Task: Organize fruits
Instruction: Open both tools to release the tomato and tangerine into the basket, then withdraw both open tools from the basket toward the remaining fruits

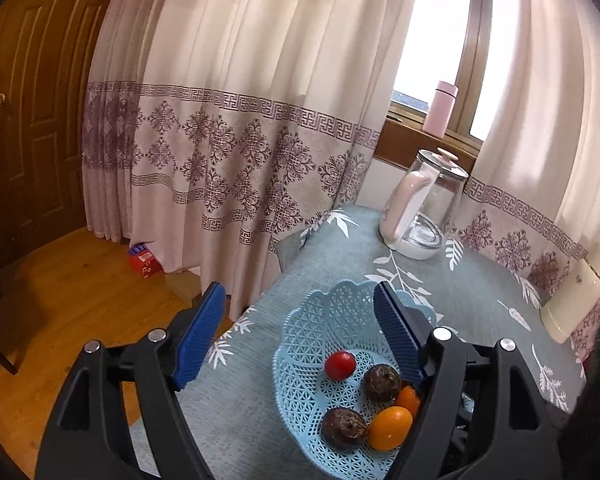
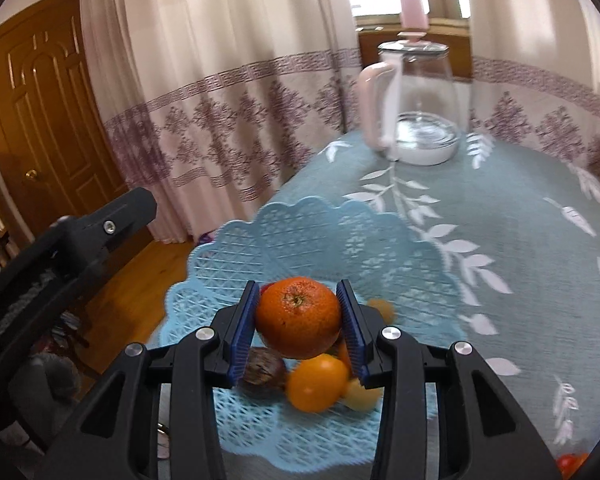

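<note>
A light blue lattice basket (image 1: 320, 320) (image 2: 300, 236) sits on the table's left end. Inside lie a red cherry tomato (image 1: 340, 365), two dark brown round fruits (image 1: 382, 382) (image 1: 344, 427) and small orange fruits (image 1: 390, 427). My left gripper (image 1: 296, 320) hangs open above the basket's left side, holding nothing. My right gripper (image 2: 298, 316) is shut on a large orange (image 2: 298, 316), held just above the basket. Below it show a small orange fruit (image 2: 316, 382) and a dark fruit (image 2: 262, 370).
A glass kettle (image 1: 420, 208) (image 2: 416, 108) with a pink handle stands at the table's far end. A pink bottle (image 1: 440, 110) is on the windowsill. The grey-blue leaf-patterned tablecloth (image 2: 520, 240) stretches right. Curtains, a wooden door (image 1: 28, 100) and a red box (image 1: 144, 260) on the floor lie left.
</note>
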The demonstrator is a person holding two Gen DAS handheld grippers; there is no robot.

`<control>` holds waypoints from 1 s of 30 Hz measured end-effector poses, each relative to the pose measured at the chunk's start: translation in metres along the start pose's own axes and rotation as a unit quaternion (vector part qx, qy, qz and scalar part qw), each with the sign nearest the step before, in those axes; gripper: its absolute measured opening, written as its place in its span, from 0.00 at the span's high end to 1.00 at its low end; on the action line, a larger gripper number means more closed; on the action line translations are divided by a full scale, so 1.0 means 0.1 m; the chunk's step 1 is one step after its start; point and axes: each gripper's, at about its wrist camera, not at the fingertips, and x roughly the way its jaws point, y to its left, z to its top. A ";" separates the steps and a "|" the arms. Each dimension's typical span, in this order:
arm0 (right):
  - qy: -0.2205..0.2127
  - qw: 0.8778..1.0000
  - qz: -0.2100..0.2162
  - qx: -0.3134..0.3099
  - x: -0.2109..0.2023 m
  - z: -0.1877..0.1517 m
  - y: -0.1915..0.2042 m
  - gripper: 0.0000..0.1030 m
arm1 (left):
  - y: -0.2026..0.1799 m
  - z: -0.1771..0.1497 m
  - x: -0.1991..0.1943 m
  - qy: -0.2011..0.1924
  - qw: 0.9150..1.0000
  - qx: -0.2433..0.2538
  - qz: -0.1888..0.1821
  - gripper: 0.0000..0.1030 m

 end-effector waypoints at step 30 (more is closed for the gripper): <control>-0.060 0.994 -0.073 0.057 -0.76 -0.24 -0.61 0.49 | -0.24 -0.02 -0.18 -0.008 0.999 0.012 -0.036 0.09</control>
